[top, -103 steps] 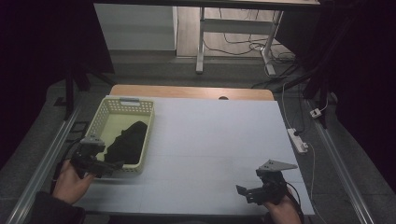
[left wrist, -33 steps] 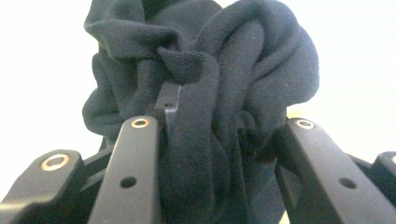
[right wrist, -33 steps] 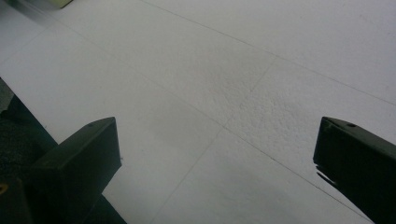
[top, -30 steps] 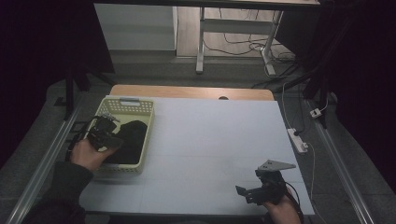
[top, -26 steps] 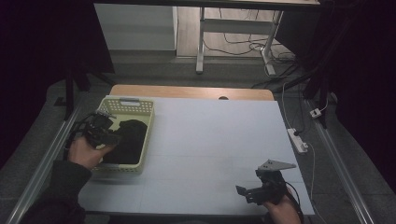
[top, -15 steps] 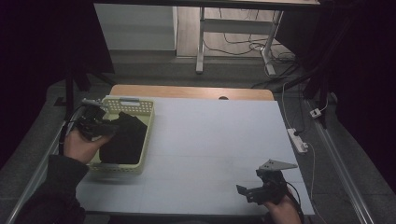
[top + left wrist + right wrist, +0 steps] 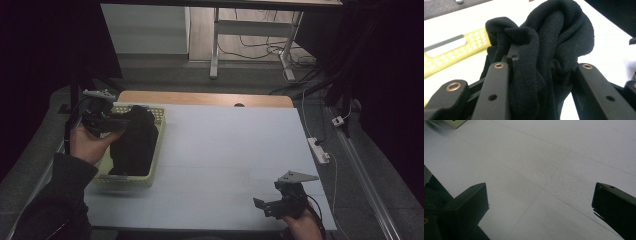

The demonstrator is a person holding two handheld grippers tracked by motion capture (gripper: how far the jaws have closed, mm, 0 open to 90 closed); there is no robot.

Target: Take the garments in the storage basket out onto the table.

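Observation:
A black cloth (image 7: 134, 142) hangs out of the pale yellow basket (image 7: 156, 142) at the table's left, its top bunch lifted above the rim. My left gripper (image 7: 119, 123) is shut on that bunch, held up by a hand in a dark sleeve. In the left gripper view the black cloth (image 7: 549, 50) is wadded thickly between both jaws, with the yellow basket (image 7: 456, 50) rim behind. My right gripper (image 7: 270, 206) rests near the table's front right edge, open, and in the right gripper view its jaws stand wide apart over bare white table (image 7: 544, 165).
The white table top (image 7: 225, 150) stretches between the basket and the right gripper. A power strip (image 7: 319, 150) lies on the floor by the table's right edge. A wooden strip (image 7: 200, 98) borders the far edge, with a desk frame (image 7: 215, 40) beyond.
My left gripper reached into the basket, closed on the black cloth and has risen with it, pulling the cloth up from the basket. The right gripper has stayed where it was.

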